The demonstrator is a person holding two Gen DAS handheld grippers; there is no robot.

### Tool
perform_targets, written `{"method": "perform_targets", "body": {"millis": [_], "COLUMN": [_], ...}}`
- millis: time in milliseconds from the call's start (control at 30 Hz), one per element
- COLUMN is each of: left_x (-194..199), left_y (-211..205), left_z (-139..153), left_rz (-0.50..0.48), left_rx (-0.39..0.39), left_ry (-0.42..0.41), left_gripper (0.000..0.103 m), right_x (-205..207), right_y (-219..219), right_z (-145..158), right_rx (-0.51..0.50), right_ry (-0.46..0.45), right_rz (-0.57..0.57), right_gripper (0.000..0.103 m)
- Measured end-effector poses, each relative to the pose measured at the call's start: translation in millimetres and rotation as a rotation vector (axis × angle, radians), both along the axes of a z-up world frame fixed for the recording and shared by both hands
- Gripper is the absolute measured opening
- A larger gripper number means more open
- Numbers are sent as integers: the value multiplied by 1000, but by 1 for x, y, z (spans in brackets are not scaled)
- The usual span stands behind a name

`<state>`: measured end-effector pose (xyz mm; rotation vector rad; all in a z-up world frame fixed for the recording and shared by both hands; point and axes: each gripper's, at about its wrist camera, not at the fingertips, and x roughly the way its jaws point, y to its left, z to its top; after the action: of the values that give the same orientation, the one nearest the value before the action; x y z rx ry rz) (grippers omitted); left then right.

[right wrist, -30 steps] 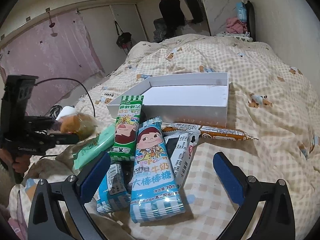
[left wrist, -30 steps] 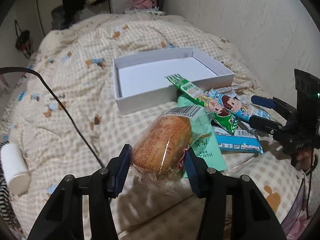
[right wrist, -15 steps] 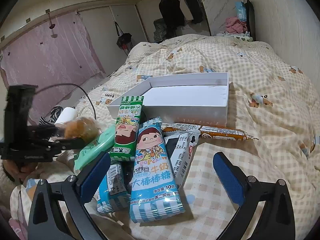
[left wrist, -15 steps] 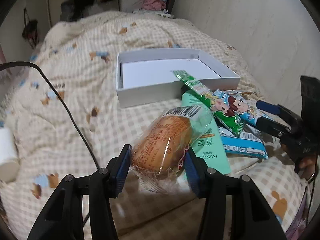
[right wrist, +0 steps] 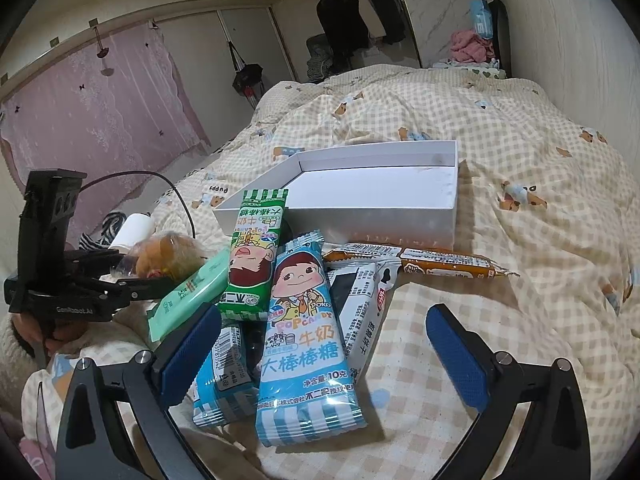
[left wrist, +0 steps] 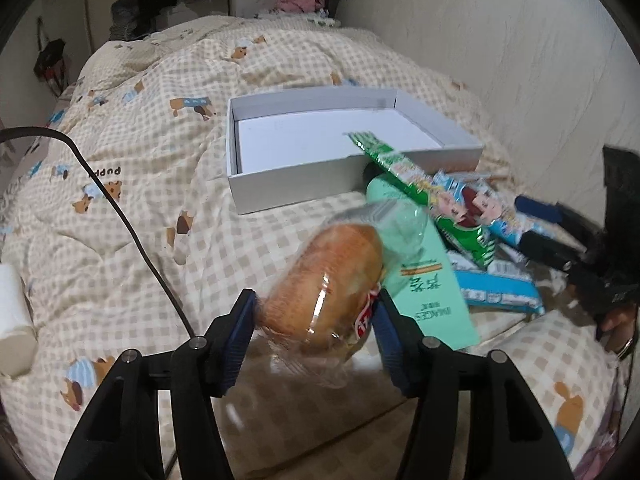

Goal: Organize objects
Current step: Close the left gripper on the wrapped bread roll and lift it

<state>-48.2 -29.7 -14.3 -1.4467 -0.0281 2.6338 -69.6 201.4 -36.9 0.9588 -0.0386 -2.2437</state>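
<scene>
In the left wrist view, a wrapped bread roll (left wrist: 324, 288) is seen between the fingers of the left tool (left wrist: 316, 332), whose jaws are opening; the roll looks blurred and more tilted than half a second ago, short of the white box (left wrist: 280, 184), so a release onto the bed (left wrist: 132, 208) is judged likely. In the right wrist view, the right tool (right wrist: 320, 352) is spread and empty over the snack packets (right wrist: 304, 332) lying just in front of the box.
</scene>
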Motion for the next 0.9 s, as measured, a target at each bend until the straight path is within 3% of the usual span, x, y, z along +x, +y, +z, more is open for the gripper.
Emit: {"method": "perform_targets", "body": {"millis": [167, 467, 733, 900], "left_x": [-8, -15, -17, -9], "left_y": [6, -12, -12, -18], "left_z": [-4, -10, -14, -2], "left_rz": [-42, -15, -6, 31], "left_rx": [-36, 120, 117, 119], "left_ry": [-6, -20, -51, -20], "left_gripper": [64, 54, 55, 54], "right_x": [-1, -1, -1, -1], "right_y": [0, 0, 0, 0], "right_z": [-1, -1, -1, -1], "right_rx": [-1, -7, -6, -7], "right_ry": [-2, -11, -11, -13], "right_rz": [0, 0, -1, -1], "right_gripper": [103, 103, 103, 103]}}
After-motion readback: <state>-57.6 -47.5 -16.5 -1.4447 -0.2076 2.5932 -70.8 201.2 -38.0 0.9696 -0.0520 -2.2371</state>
